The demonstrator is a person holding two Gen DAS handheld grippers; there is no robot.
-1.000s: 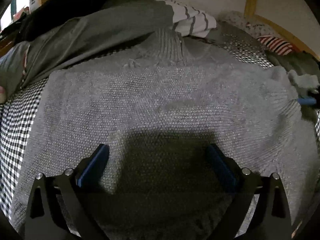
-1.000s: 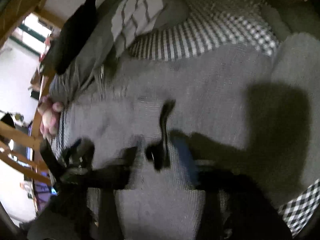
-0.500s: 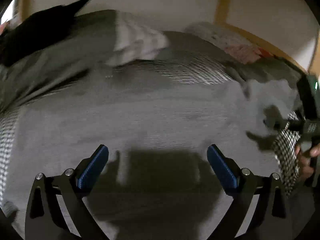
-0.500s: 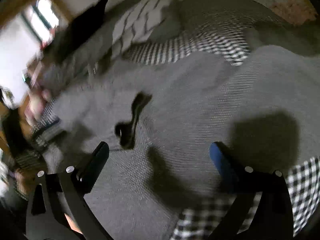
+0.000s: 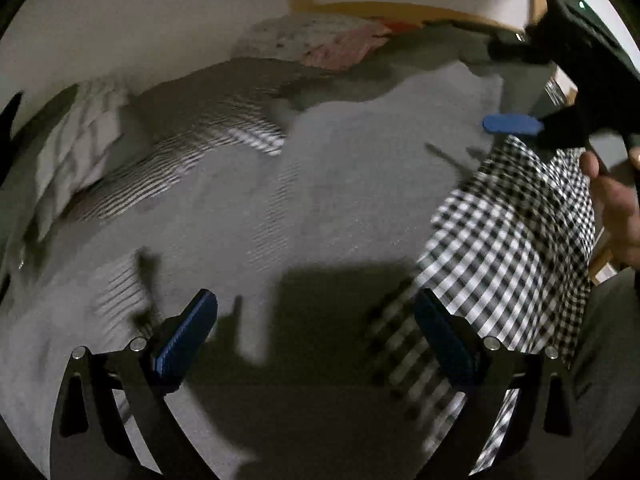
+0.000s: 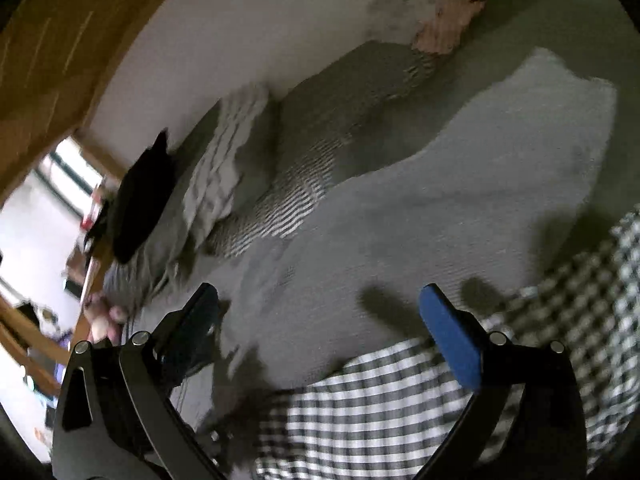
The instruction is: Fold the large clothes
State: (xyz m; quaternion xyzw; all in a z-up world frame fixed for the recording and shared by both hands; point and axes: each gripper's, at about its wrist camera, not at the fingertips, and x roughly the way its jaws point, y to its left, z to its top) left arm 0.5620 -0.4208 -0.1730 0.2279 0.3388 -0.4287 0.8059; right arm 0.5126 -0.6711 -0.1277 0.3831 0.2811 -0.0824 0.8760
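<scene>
A large grey knit sweater (image 5: 304, 200) lies spread flat on a black-and-white checked bed cover (image 5: 516, 232); it also fills the right wrist view (image 6: 460, 200). My left gripper (image 5: 316, 332) is open and empty, hovering low over the sweater's near part. My right gripper (image 6: 320, 320) is open and empty over the sweater's edge beside the checked cover (image 6: 400, 400). In the left wrist view the right gripper (image 5: 560, 92) shows at the upper right, held by a hand, one blue pad (image 5: 510, 124) over the sweater's right edge.
A pile of other clothes lies along the wall: a grey garment (image 6: 332, 120), a striped white one (image 6: 224, 164), a black one (image 6: 140, 204) and a floral pillow (image 5: 312, 40). A wooden bed frame (image 5: 400, 8) runs behind.
Both views swung to the right across the sweater. My right gripper, shut on the sweater's fabric a second ago, has opened and moved to the sweater's right edge. My left gripper stayed open.
</scene>
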